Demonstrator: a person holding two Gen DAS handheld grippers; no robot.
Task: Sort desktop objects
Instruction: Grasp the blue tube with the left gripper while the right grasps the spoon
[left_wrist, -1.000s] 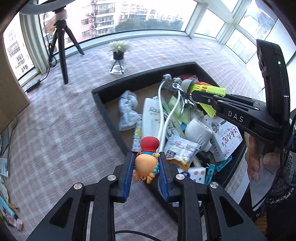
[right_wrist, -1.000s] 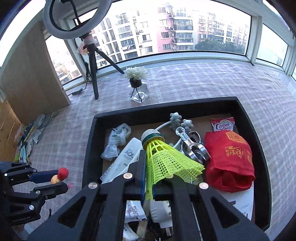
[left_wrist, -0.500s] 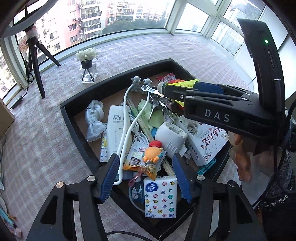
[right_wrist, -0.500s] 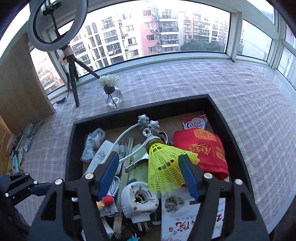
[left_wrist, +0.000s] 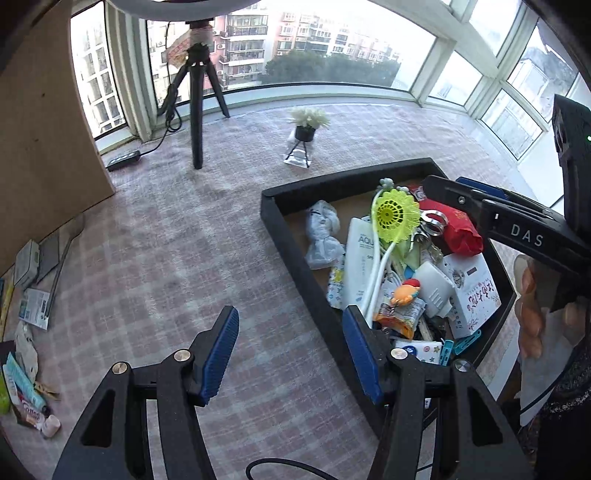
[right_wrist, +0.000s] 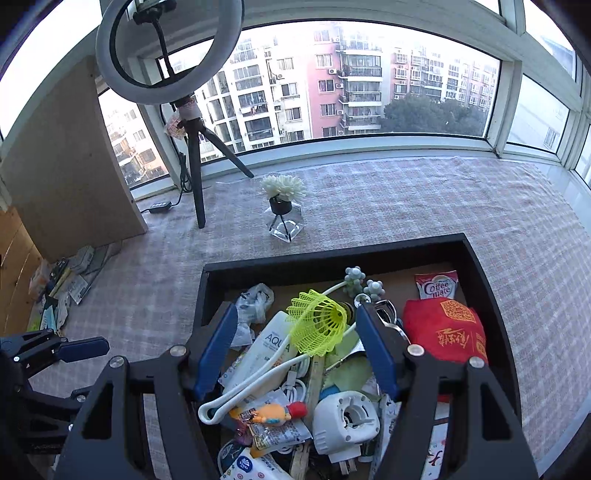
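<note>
A black tray holds a heap of small objects. The yellow shuttlecock lies on top of the heap. The orange octopus toy lies on a snack packet. My left gripper is open and empty above the checked cloth, just left of the tray. My right gripper is open and empty above the tray, its jaws either side of the shuttlecock without touching it.
A red pouch, a Coffee mate sachet, a white lotion tube and a white plug lie in the tray. A flower vase, a ring-light tripod and a wooden board stand behind. Packets litter the left edge.
Both grippers opened. The octopus toy dropped from my left gripper into the tray, the shuttlecock from my right gripper onto the heap. My left gripper then swung left off the tray.
</note>
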